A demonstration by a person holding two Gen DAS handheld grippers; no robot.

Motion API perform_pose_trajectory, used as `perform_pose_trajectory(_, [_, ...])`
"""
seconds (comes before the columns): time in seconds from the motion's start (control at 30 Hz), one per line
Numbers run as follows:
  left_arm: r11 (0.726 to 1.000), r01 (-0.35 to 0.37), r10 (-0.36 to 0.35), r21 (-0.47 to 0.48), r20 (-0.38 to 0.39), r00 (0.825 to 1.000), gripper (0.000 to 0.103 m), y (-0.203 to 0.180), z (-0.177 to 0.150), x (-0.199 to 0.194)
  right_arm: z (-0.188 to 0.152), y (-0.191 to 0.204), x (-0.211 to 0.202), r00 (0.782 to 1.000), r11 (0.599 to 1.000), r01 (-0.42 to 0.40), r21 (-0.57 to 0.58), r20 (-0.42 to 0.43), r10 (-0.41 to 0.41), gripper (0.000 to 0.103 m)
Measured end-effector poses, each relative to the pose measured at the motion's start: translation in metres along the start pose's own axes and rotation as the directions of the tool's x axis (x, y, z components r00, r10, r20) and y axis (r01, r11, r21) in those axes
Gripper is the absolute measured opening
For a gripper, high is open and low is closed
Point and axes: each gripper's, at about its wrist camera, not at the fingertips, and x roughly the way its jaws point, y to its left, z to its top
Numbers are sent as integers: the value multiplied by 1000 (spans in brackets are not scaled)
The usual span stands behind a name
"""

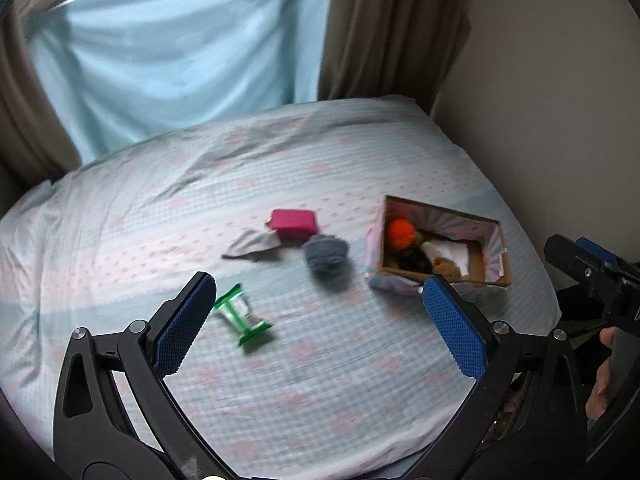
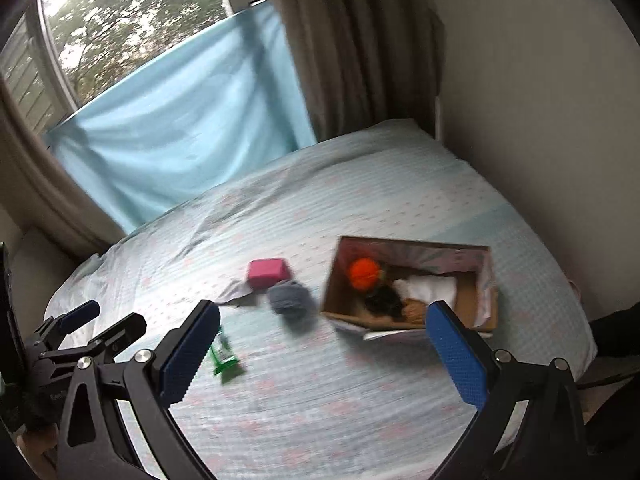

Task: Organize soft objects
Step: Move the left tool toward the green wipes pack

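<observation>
Left gripper (image 1: 316,320): jaws spread wide, nothing between them; blue dimpled pads on black frames, held above the bed.
Right gripper (image 2: 324,352): jaws equally wide apart, empty; same blue textured pads.
Left wrist view only: the right gripper's black body at the right edge, with fingers of the person's hand (image 1: 602,376) wrapped round its handle.
Right wrist view only: the left gripper at the lower left, seen side-on; a window (image 2: 120,28) with trees beyond it.
Bed (image 1: 320,380): light blue checked sheet with faint pink marks, creased toward the far side.
Cardboard box (image 1: 496,240): open-topped, rectangular, brown inside, pastel print outside; stands on the right of the bed.
Box contents: an orange yarn ball (image 1: 401,233) at the far left corner, a dark soft item, a tan soft item and white fabric; blur hides finer detail.
Grey yarn ball (image 1: 326,256): rounded, fuzzy, lying on the sheet just left of the box, apart from it.
Pink pouch (image 1: 295,224): flat, rectangular, beyond the grey ball.
Grey cloth (image 1: 254,245): thin, crumpled, touching the pouch's left side.
Green-and-white packet (image 1: 242,316): glossy wrapper with crimped ends, near the left gripper's left pad.
Backdrop: light blue sheet (image 2: 180,128) hung over the window, brown pleated curtain (image 2: 360,40) beside it.
</observation>
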Motion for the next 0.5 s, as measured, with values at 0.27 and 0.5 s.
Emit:
perform_pose_trajectory(0.27, [999,-20,19,-48,-25,1000,103,77,-23,-2,-27,67,21,1000,1000,-12,-20,-12,12,102])
perform_pose_trajectory(0.5, [997,-29,26,-76,-37,999,103,119,-34,20,-43,103,53,1000,999,21,-29,-3,-21,102])
